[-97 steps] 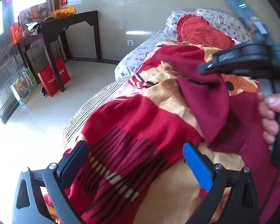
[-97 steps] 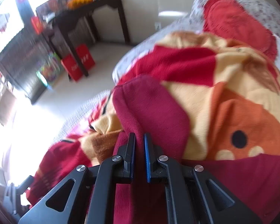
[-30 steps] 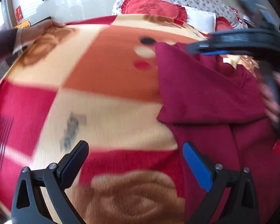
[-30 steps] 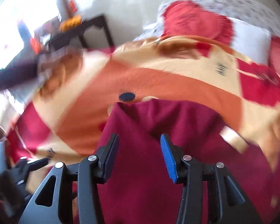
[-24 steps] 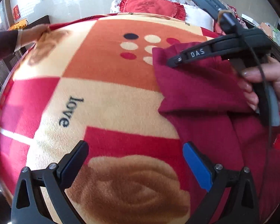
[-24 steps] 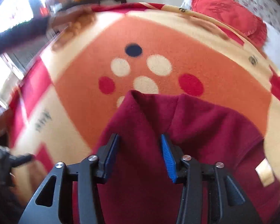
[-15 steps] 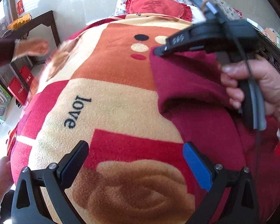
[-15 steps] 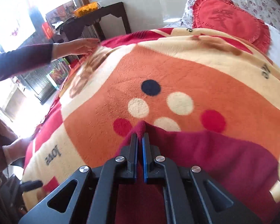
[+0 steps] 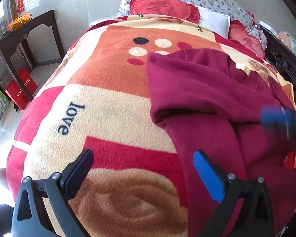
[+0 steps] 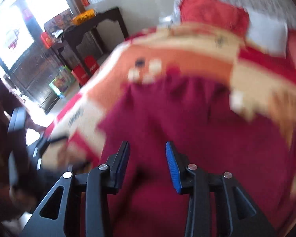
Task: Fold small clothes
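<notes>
A dark red fleece garment [image 9: 203, 98] lies on the patterned blanket on the bed, its left part folded over with a corner near the spotted patch. It fills the lower middle of the blurred right wrist view [image 10: 187, 122]. My left gripper [image 9: 143, 167] is open and empty above the blanket, at the garment's left edge. My right gripper [image 10: 148, 158] is open and empty above the garment; it also shows as a blurred blue pad at the right edge of the left wrist view [image 9: 276, 116].
The fleece blanket [image 9: 100, 102] with the word "love" covers the bed. Red heart cushions [image 9: 163, 6] and a white pillow [image 9: 213, 21] lie at the head. A dark side table [image 9: 25, 31] and red bags [image 9: 19, 90] stand on the floor to the left.
My right gripper has let go of the garment's corner, opened and pulled back to the right. The corner now lies on the blanket. The other person's hands have left the blanket.
</notes>
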The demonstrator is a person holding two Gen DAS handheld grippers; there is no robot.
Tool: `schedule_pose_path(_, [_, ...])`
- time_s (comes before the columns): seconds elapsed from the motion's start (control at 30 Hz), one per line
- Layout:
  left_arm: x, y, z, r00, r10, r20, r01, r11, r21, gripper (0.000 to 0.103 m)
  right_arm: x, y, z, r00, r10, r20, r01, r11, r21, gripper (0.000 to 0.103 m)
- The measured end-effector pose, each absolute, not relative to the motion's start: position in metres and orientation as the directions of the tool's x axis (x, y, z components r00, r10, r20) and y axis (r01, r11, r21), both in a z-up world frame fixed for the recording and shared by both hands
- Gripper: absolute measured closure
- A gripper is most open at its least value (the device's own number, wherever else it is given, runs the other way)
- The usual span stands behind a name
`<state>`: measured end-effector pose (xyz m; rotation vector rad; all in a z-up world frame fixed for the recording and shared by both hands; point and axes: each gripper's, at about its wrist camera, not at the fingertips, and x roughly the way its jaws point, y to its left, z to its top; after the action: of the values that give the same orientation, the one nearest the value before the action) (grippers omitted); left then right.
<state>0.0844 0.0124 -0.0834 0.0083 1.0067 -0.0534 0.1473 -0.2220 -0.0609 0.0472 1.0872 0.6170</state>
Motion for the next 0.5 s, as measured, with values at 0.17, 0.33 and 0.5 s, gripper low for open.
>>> schedule_pose_path(0.17, [0.082, 0.019, -0.070, 0.549, 0.028, -0.835, 0.019, 0.999, 0.046, 0.000, 0.087, -0.213, -0.087, 0.276, 0.514, -0.812, -0.458, 0.813, 0.358, 0.084])
schedule_pose_path(0.33, [0.082, 0.038, -0.050, 0.571, 0.066, -0.819, -0.049, 0.998, 0.045, 0.000, 0.062, -0.173, -0.077, 0.247, 0.581, -0.776, -0.499, 0.762, 0.413, 0.084])
schedule_pose_path(0.5, [0.080, 0.046, -0.032, 0.600, 0.076, -0.796, -0.074, 0.997, 0.039, 0.000, 0.064, -0.124, -0.104, 0.239, 0.442, -0.864, -0.450, 0.839, 0.305, 0.084])
